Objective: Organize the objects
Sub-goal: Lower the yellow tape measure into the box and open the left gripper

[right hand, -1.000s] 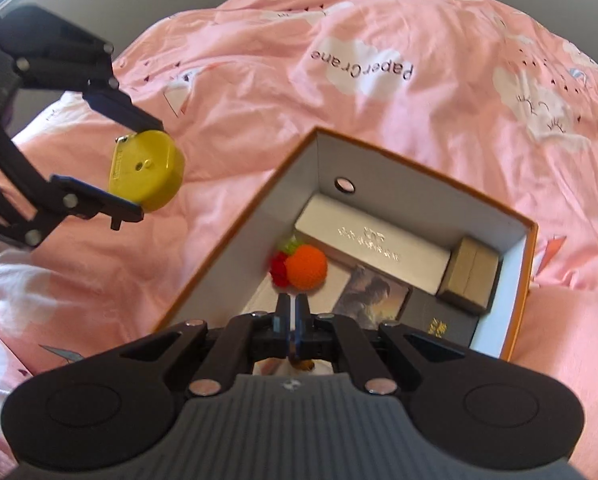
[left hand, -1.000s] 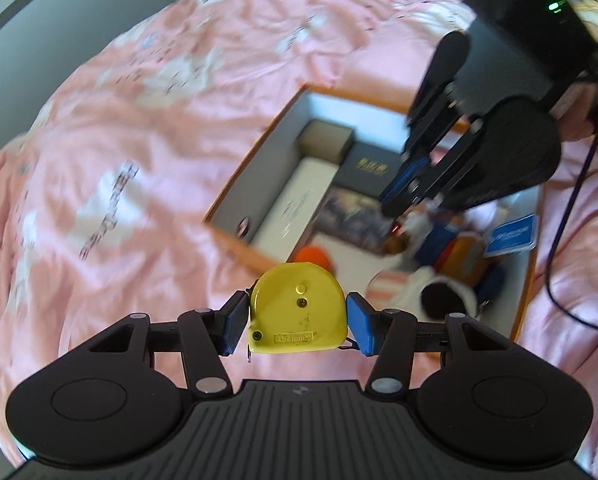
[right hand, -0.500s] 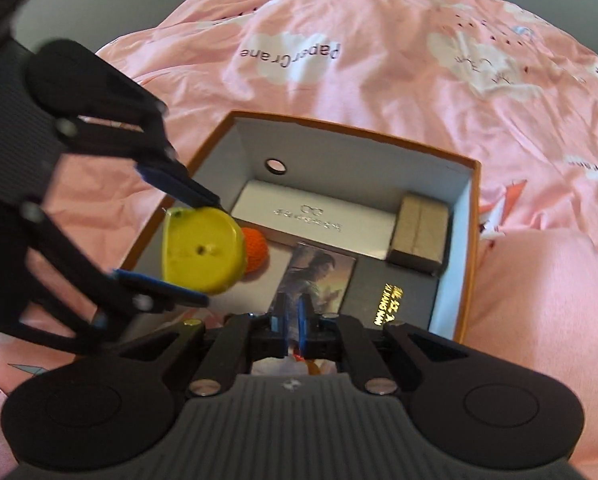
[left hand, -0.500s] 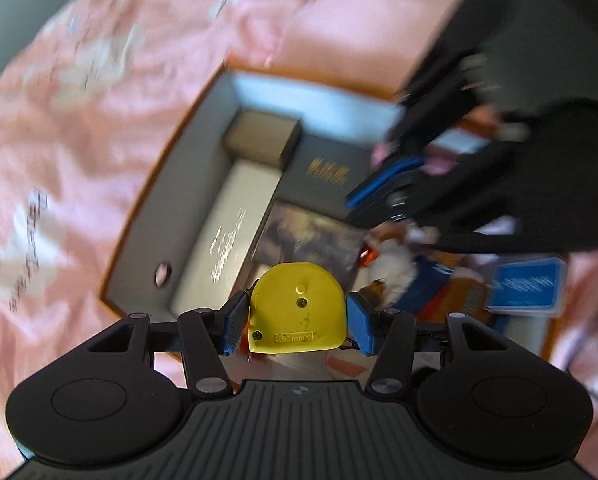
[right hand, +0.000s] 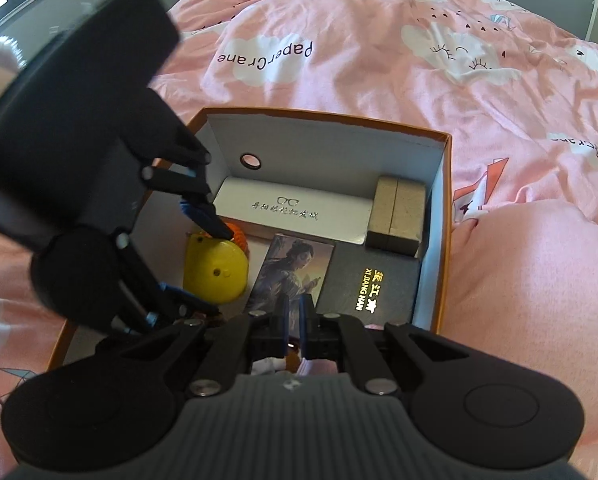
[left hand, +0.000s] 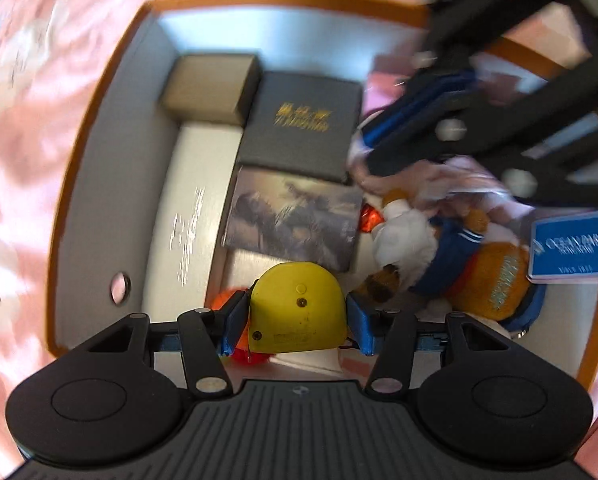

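My left gripper (left hand: 295, 320) is shut on a yellow tape measure (left hand: 297, 310) and holds it low inside the orange-rimmed box (left hand: 99, 160), over an orange ball (left hand: 223, 300). The right wrist view shows the same tape measure (right hand: 215, 270) in the box (right hand: 443, 216). My right gripper (right hand: 293, 320) has its jaws nearly together, pinching pale fabric of a plush toy (left hand: 415, 240) at the box's near end; in the left wrist view it appears blurred (left hand: 415, 120).
The box holds a white glasses case (right hand: 295, 210), a brown block (right hand: 397, 216), a black booklet (right hand: 369, 284), a picture card (right hand: 295, 276) and a blue tag (left hand: 571, 246). Pink bedding (right hand: 379, 60) surrounds the box.
My left gripper has moved with the tape measure from above the bedding into the box and lowered it. My right gripper has stayed at the box's near end on the toy.
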Motion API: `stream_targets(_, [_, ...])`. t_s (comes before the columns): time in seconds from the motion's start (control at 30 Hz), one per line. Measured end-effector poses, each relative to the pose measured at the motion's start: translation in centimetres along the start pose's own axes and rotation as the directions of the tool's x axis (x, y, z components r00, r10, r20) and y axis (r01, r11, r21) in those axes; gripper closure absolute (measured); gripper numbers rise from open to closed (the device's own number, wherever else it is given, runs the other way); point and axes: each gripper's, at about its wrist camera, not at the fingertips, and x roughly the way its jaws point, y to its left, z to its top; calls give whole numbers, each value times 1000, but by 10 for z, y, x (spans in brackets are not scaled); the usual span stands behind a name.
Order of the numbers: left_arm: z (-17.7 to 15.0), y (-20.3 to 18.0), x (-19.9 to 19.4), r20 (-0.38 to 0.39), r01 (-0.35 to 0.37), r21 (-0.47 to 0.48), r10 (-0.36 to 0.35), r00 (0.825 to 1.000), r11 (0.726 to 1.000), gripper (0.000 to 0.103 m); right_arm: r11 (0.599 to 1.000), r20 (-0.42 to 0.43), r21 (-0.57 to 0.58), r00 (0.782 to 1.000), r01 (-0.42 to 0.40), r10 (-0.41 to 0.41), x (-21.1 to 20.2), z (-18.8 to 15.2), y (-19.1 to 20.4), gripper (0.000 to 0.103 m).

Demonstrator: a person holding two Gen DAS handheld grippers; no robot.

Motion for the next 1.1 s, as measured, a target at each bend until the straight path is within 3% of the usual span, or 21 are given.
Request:
stream_targets(0.2, [-11,5,8,-5,12,-129,-13,1000,992,42,1000,-5,0,1000,0,0,0,-2,0,96])
stream_targets(0.4, [-23,1,11,44,11,-76,-7,999,997,42,1000,-7,-7,1000,-5,5,0,-2,3,96])
stream_targets(0.8, [-54,14,-6,93,46,-102,-37,995,994,39,1000,-29,-20,999,-17,16,5,-2,8,96])
stream_targets(0.87, [-60,15,-10,81,49,-100,-41,996,994,46,1000,-30,-25,999,-19,18,5,-2,10,96])
stream_targets(0.93, [-65,15,-8,53,47,-113,-41,998,993,63,999,-31,-28,999,-22,21,5,-2,12,96])
stream_targets(1.0, [-70,16,-2,30,24,-143,-20,999,989,68,999,-31,-29,999,-23,22,5,-2,13,96])
stream_targets(1.1, [-76,14,1,39,50,-162,-45,998,986,72,999,-31,-31,999,-26,25,5,-2,15,96])
